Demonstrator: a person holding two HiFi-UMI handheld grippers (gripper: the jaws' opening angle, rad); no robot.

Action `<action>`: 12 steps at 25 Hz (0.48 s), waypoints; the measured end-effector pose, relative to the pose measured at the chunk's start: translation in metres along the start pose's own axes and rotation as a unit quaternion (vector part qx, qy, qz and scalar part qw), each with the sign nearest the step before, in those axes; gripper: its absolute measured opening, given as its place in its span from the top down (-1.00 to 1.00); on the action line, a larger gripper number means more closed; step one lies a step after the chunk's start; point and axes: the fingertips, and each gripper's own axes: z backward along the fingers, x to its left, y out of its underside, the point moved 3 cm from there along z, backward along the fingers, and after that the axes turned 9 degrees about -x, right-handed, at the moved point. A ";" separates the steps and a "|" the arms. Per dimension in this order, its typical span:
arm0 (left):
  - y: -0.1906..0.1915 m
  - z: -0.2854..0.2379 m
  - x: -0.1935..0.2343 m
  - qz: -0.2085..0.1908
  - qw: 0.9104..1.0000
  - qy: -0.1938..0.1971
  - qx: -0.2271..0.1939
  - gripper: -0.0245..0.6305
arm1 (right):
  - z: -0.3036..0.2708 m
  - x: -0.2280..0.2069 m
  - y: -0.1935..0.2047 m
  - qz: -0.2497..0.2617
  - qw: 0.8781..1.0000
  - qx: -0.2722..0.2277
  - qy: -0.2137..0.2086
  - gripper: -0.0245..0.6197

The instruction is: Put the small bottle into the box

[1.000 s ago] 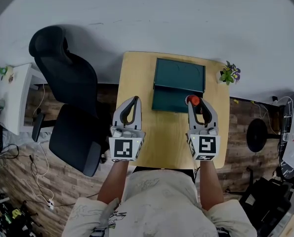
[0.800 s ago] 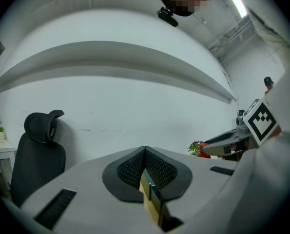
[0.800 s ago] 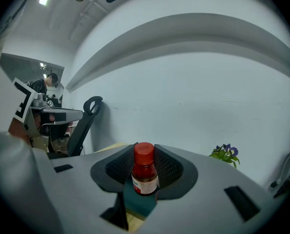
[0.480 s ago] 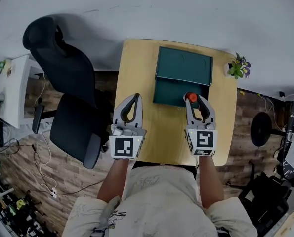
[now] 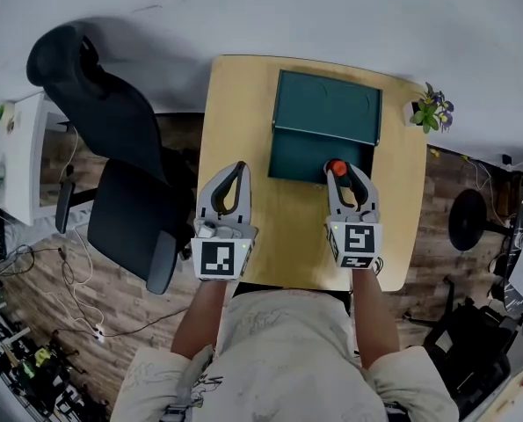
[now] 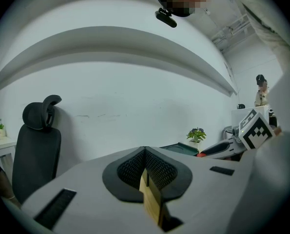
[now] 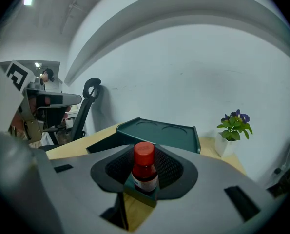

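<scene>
Pinching the small bottle [image 7: 145, 169] upright, the right gripper [image 5: 340, 172] jaws hold it at the green box's [image 5: 303, 155] near edge. The left gripper [image 5: 235, 169] jaws are pressed together, empty, over the tabletop [image 5: 235, 121].

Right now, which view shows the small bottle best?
Right gripper view: the small bottle stands upright between the right gripper's jaws, red cap and label both visible. Head view shows only its red cap at that gripper's tip. Left gripper view catches just a red sliver, right of centre.
</scene>
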 end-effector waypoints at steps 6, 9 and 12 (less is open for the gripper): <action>0.004 0.000 -0.005 0.002 1.000 0.005 0.009 0.91 | 0.001 0.001 0.003 0.007 1.000 -0.009 -0.001 0.50; 0.004 -0.001 -0.006 0.001 1.000 0.005 0.006 0.91 | 0.005 0.001 0.006 0.006 1.000 -0.015 -0.002 0.49; 0.002 -0.003 -0.004 0.003 1.000 0.001 0.001 0.91 | 0.005 0.001 0.007 0.012 1.000 -0.019 -0.002 0.49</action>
